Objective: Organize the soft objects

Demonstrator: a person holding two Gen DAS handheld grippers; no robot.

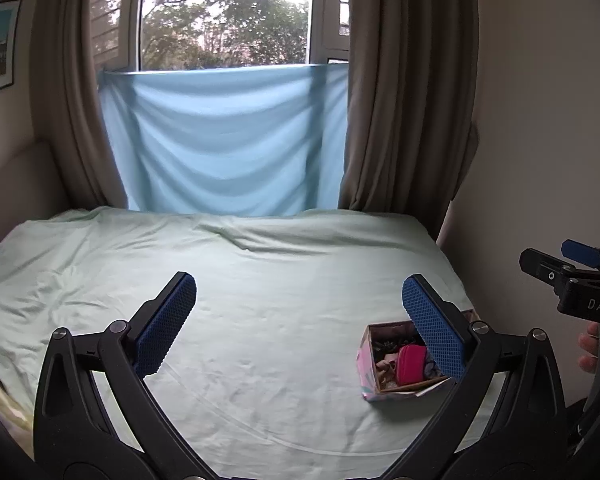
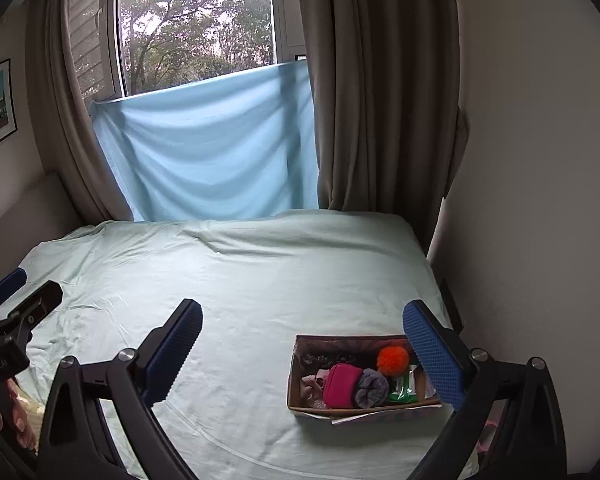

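Note:
A small cardboard box (image 2: 300,364) (image 1: 366,354) sits on the bed near its right edge. Inside lie a magenta pouch (image 2: 342,384) (image 1: 410,364), a grey-purple rolled sock (image 2: 372,388), an orange pompom (image 2: 393,360), a green packet (image 2: 404,390) and pale fabric bits (image 2: 312,384). My left gripper (image 1: 298,292) hangs open above the sheet, its right finger overlapping the box in view. My right gripper (image 2: 302,320) is open too, held above and just in front of the box. Neither holds anything.
The bed carries a pale green sheet (image 2: 240,280) with wrinkles. A blue cloth (image 2: 208,148) hangs over the window between brown curtains (image 2: 376,100). A wall (image 2: 540,200) runs along the bed's right side. A hand (image 1: 588,350) grips the other tool at the edge.

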